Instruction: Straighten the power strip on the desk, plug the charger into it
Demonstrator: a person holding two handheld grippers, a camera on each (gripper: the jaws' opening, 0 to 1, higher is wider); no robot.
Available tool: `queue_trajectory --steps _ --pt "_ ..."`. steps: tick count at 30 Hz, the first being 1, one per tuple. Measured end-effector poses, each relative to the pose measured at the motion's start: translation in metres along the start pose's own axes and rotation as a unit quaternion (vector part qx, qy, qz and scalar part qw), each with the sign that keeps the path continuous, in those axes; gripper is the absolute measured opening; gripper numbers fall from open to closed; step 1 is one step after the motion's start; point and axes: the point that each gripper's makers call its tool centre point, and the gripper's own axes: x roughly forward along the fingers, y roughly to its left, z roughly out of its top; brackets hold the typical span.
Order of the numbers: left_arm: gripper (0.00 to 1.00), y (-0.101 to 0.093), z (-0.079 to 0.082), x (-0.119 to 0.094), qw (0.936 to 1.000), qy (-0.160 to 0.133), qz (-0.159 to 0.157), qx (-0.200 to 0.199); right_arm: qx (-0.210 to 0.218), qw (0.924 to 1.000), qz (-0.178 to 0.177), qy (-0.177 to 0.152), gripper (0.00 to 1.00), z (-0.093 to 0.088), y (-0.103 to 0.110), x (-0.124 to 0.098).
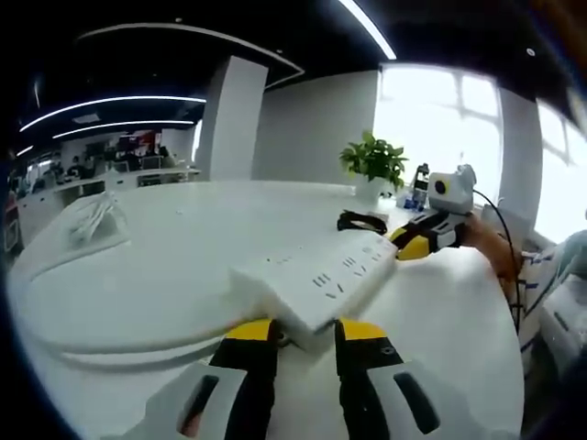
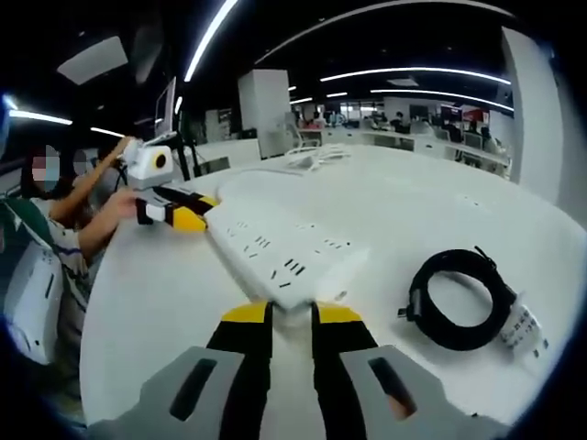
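Note:
A long white power strip (image 1: 316, 275) lies slanted on the white desk, its socket face up. My left gripper (image 1: 304, 332) is shut on its near end, the yellow-tipped jaws on either side of the corner. At the strip's far end, my right gripper (image 1: 417, 243) grips it too. In the right gripper view the same power strip (image 2: 275, 247) runs away from my right gripper (image 2: 291, 314), shut on the end, to my left gripper (image 2: 188, 217). A coiled black charger cable (image 2: 459, 298) with a white tagged end (image 2: 523, 330) rests on the desk to the right; this cable (image 1: 360, 221) lies behind the strip.
A potted green plant (image 1: 374, 160) stands at the desk's far edge by a bright window. A bundle of white cables (image 1: 96, 220) lies on the desk far left, the same bundle (image 2: 312, 156) at the far side. The person (image 2: 55, 229) holding the grippers stands at the round desk's edge (image 2: 101, 302).

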Motion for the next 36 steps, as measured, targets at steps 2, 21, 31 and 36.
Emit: queue_trajectory --steps 2,21,31,36 --pt "0.24 0.000 0.000 0.000 1.0000 -0.002 0.001 0.000 0.001 1.0000 0.000 -0.002 0.16 0.000 0.000 0.000" --pt "0.23 0.002 0.008 -0.005 0.9997 -0.024 -0.006 -0.003 -0.009 1.0000 -0.001 -0.004 0.16 0.003 -0.001 -0.003" --pt "0.22 0.002 0.027 -0.009 0.9973 -0.073 -0.009 0.002 -0.023 0.9992 -0.028 -0.016 0.16 0.015 -0.012 -0.015" --pt "0.22 -0.003 0.040 -0.010 0.9949 -0.099 -0.014 0.013 -0.029 0.9989 -0.031 -0.021 0.16 0.021 -0.013 -0.018"
